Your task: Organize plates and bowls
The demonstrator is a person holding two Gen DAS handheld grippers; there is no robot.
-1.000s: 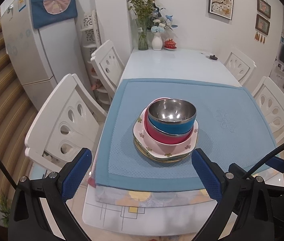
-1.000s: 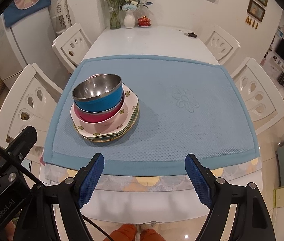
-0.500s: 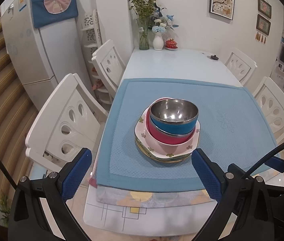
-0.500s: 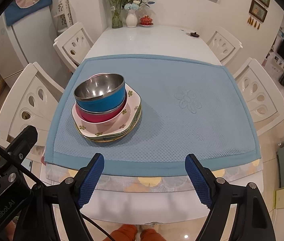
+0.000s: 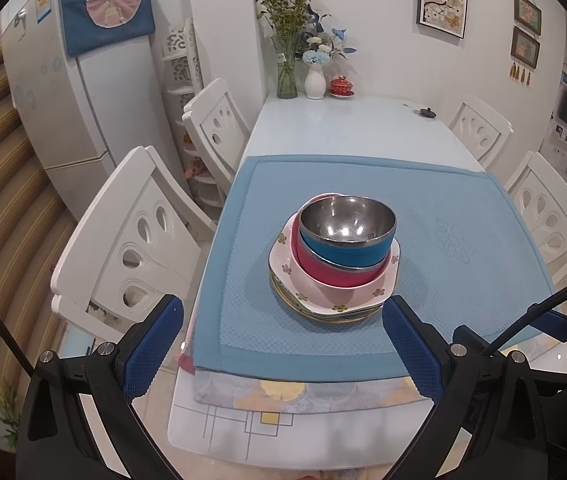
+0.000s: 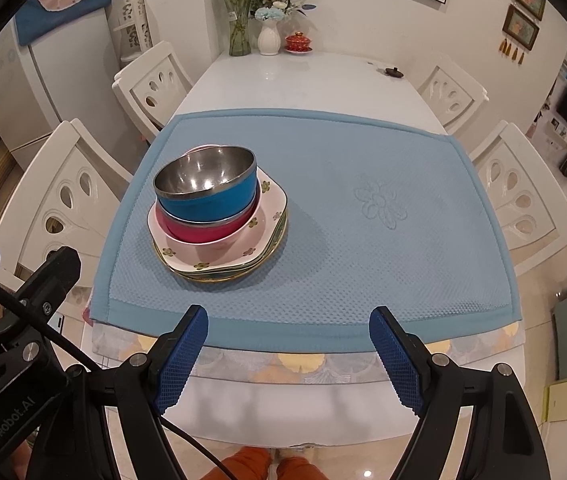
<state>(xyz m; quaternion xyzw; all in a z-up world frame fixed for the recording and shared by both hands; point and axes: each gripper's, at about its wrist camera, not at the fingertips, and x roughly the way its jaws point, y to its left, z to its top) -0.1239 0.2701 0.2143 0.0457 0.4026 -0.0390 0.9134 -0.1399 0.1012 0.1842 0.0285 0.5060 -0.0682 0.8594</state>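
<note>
Since the earlier frames both grippers have been easing slightly closer to the table, so the stack is sitting a little larger in each view. The left gripper (image 5: 283,350) and right gripper (image 6: 287,354) are hovering near the table's front edge, jaws spread wide and holding nothing. Beyond them, on the blue mat (image 6: 363,248), the blue steel bowl (image 6: 207,188) is nesting in the pink bowl (image 6: 203,232) atop the floral plate (image 6: 211,258) and further plates, with flower vases (image 5: 315,78) standing at the table's far end.
</note>
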